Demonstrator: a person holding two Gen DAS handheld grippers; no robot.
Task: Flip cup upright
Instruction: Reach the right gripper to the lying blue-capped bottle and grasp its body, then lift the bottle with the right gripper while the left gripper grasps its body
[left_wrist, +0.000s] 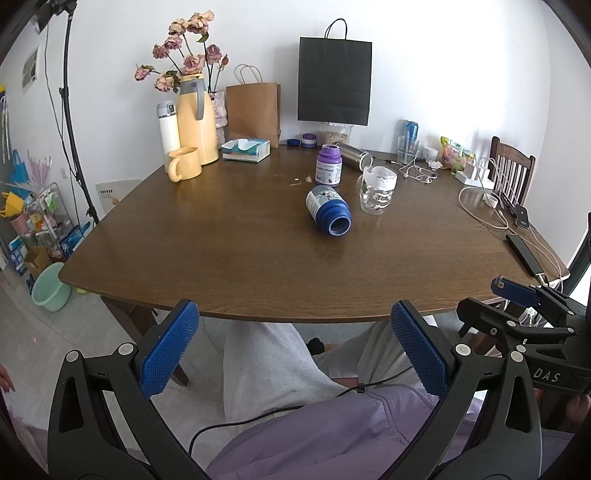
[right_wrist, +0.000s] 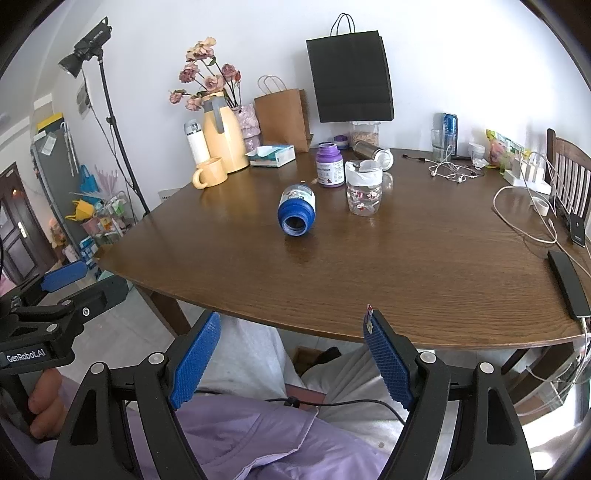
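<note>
A blue cup (left_wrist: 328, 214) with a white printed label lies on its side near the middle of the brown table (left_wrist: 221, 258), its open mouth facing me. It also shows in the right wrist view (right_wrist: 296, 215). My left gripper (left_wrist: 295, 321) is open and empty, held below the table's near edge over a person's lap. My right gripper (right_wrist: 293, 328) is open and empty too, also short of the near edge. The right gripper shows at the right of the left wrist view (left_wrist: 517, 295).
A clear glass mug (left_wrist: 378, 190) stands just right of the cup, a purple bottle (left_wrist: 328, 164) behind it. A yellow mug (left_wrist: 183, 163), yellow jug (left_wrist: 195, 122) and tissue box (left_wrist: 245, 149) stand at the back left. Cables and phones (left_wrist: 517, 218) lie at the right edge.
</note>
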